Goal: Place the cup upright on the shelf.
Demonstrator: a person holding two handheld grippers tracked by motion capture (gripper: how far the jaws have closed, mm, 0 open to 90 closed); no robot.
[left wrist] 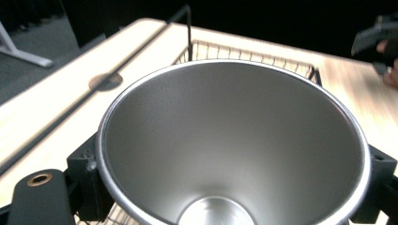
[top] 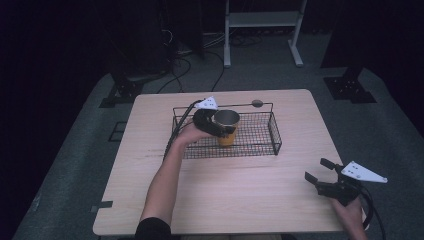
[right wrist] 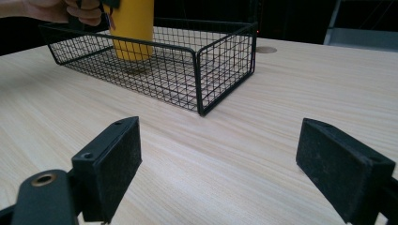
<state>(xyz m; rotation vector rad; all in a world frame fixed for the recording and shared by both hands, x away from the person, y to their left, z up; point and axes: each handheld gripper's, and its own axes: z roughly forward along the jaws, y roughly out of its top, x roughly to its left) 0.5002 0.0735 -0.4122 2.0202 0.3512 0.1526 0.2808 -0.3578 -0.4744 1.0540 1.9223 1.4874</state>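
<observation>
Gripping a yellow cup [top: 227, 127] with a steel-coloured inside, the left gripper [top: 216, 126] has its jaws pressed against the cup's two sides, just under the rim. No brand, label or writing can be read on the cup, the basket or the grippers. In the left gripper view the cup's wide mouth [left wrist: 233, 145] sits right in front of the camera, hiding most of both jaws; its bottom edge is cut off, and it holds nothing. The cup stands upright inside a black wire basket [top: 274, 135], which sits on the wooden table [top: 240, 195]; whether the cup's base touches the mesh floor I cannot tell. The right gripper [top: 318, 171] is held well apart from the basket, near the table's front corner, its jaws spread wide with nothing between them. Ahead of it lies the basket's corner [right wrist: 201, 70], and beyond that the cup [right wrist: 133, 28], its top cut off.
</observation>
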